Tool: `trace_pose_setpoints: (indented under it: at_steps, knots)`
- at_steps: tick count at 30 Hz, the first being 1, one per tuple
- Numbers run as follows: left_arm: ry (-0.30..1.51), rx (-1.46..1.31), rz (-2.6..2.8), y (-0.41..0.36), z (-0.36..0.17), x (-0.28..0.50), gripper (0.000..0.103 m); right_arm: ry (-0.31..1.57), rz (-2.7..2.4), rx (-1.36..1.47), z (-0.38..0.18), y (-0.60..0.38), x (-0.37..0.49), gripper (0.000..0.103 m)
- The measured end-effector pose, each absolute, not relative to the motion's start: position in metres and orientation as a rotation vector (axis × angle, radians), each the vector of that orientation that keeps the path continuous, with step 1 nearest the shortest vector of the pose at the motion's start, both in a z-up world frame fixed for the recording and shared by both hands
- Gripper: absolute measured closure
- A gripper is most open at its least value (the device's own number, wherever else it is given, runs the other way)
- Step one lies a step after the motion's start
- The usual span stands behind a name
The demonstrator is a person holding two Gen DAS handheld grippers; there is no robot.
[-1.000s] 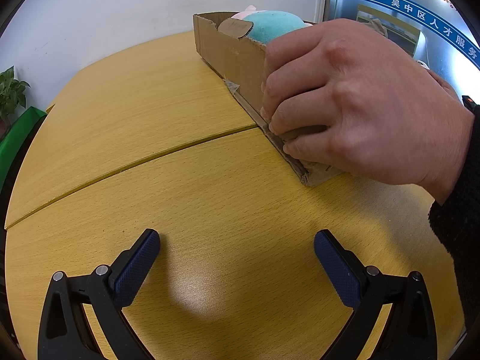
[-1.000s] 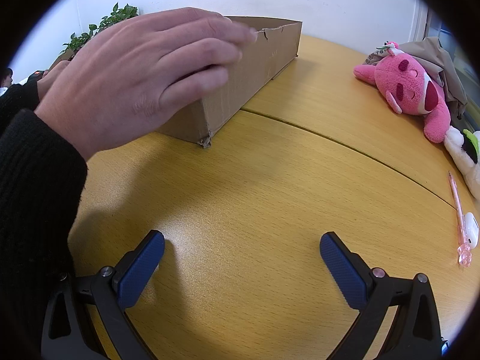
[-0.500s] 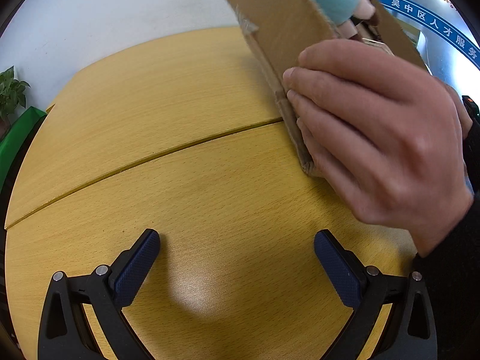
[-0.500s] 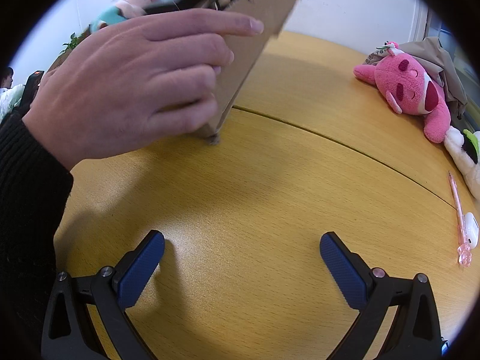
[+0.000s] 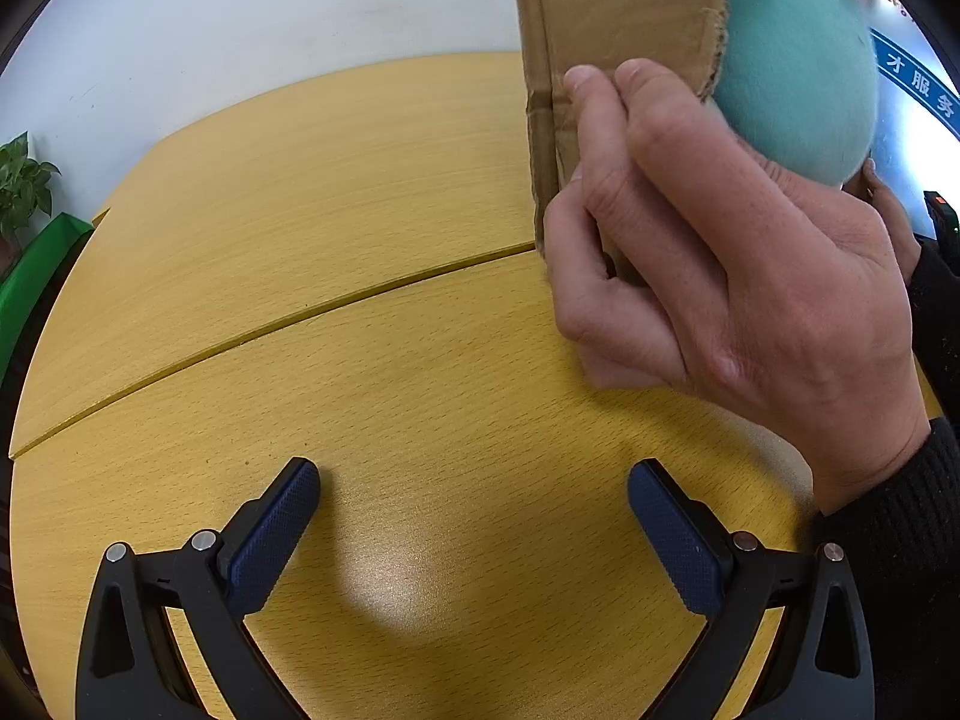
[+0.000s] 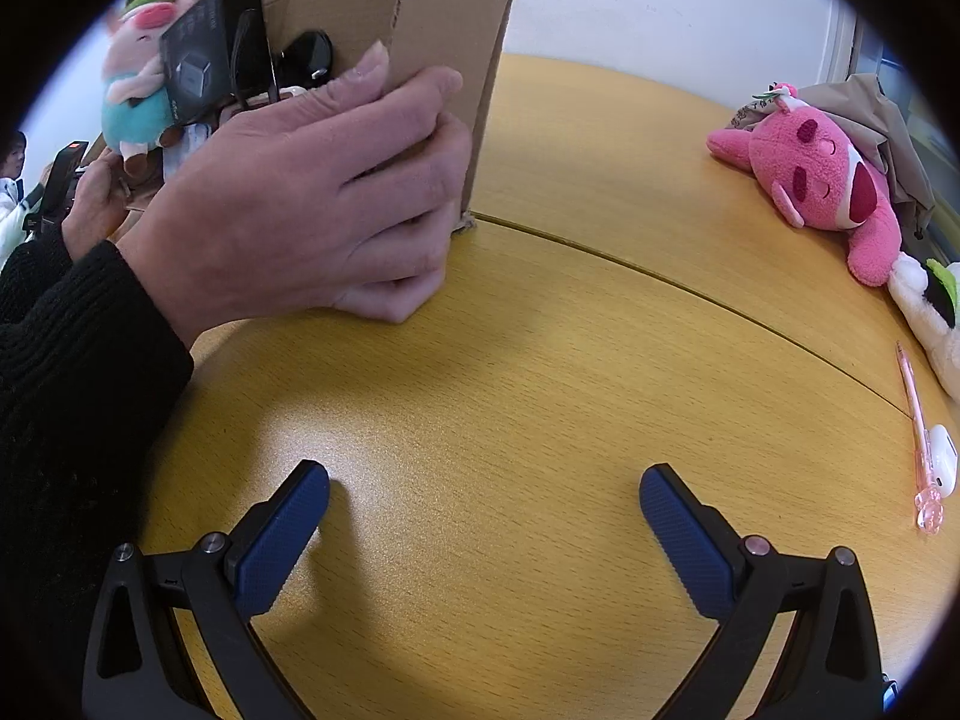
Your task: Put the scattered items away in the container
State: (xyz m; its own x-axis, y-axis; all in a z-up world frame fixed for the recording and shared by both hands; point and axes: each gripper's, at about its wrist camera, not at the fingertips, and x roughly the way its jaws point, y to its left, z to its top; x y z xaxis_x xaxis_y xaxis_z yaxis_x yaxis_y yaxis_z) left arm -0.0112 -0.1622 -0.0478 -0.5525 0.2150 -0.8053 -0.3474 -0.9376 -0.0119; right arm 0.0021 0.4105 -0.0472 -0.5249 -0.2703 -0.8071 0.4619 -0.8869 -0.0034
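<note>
The cardboard box is tipped steeply on its near lower corner, held there by a bare hand. Its contents are spilling toward the open side: a teal plush pig, a black carton and sunglasses. In the right wrist view the box stands ahead and left of the right gripper; in the left wrist view it stands ahead and right of the left gripper, so it lies between the two. Both grippers are spread wide and hold nothing, low over the wooden surface. Loose items lie to the right of the right gripper: a pink plush, a pink pen with its long axis running away from the camera, and a small white case touching it. The right gripper is judged the nearer to these.
</note>
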Motion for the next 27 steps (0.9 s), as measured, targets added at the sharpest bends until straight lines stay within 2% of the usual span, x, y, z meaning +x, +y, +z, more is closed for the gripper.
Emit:
trace_pose_setpoints:
  at_steps: [27]
  knots:
    - [0.212, -1.272, 2.508, -0.1603, -0.0483, -0.0097, 0.0, 0.303, -2.407, 1.218, -0.0476, 0.4116, 0.0036, 0.0]
